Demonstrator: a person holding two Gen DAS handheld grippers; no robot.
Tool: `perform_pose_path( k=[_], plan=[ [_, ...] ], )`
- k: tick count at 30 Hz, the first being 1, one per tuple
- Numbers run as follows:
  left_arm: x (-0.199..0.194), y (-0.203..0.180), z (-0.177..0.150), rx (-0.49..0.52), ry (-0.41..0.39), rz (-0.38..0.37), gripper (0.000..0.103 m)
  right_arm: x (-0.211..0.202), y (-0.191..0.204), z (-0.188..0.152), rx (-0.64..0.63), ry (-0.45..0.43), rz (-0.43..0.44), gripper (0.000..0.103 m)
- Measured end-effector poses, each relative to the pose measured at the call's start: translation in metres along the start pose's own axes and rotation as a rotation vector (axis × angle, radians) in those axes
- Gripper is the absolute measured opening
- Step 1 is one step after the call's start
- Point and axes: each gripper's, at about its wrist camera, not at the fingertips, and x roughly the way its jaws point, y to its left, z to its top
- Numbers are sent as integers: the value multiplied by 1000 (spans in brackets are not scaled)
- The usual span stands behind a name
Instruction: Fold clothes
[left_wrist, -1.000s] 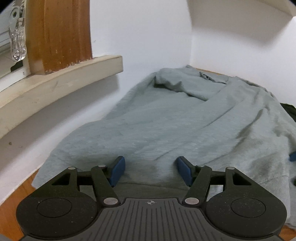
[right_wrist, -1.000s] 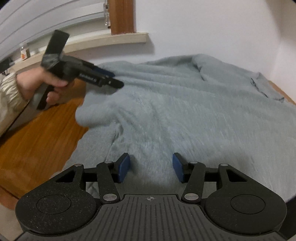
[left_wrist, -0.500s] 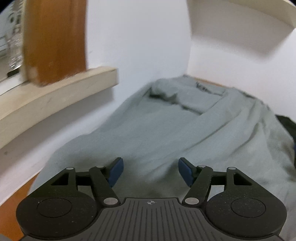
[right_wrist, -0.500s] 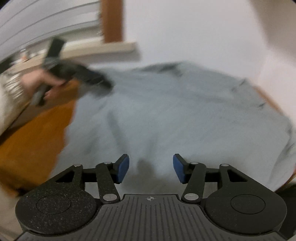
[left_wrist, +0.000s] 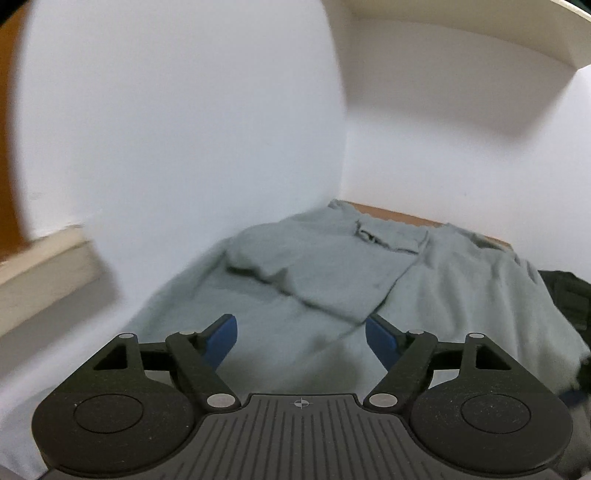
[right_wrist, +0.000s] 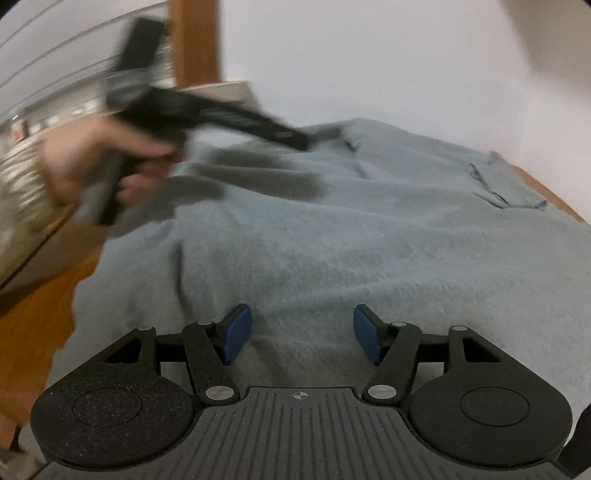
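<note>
Both grippers spread over a grey sweatshirt on a wooden tabletop.

At nine o'clock in the right wrist view, a person's left hand (right_wrist: 99, 166), blurred, holds the left gripper (left_wrist: 301, 338) above the far left part of the grey sweatshirt (right_wrist: 369, 240); its blue pads (left_wrist: 221, 341) stand wide apart with nothing between them. The sweatshirt lies spread across the wooden tabletop (right_wrist: 33, 321), reaching toward the white wall (left_wrist: 184, 129) at twelve o'clock, one part folded over on itself. Toward the centre, the right gripper (right_wrist: 301, 338) hovers low over the near part of the garment, jaws parted and empty. At three o'clock in the left wrist view, a dark item (left_wrist: 565, 295) lies just beside the sweatshirt.
</note>
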Motion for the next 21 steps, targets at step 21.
perform_pose_path(
  k=[21],
  plan=[
    [1,-13,-33,82,176,9,84,-69,-263,-35,343,-233,-446,64]
  ],
)
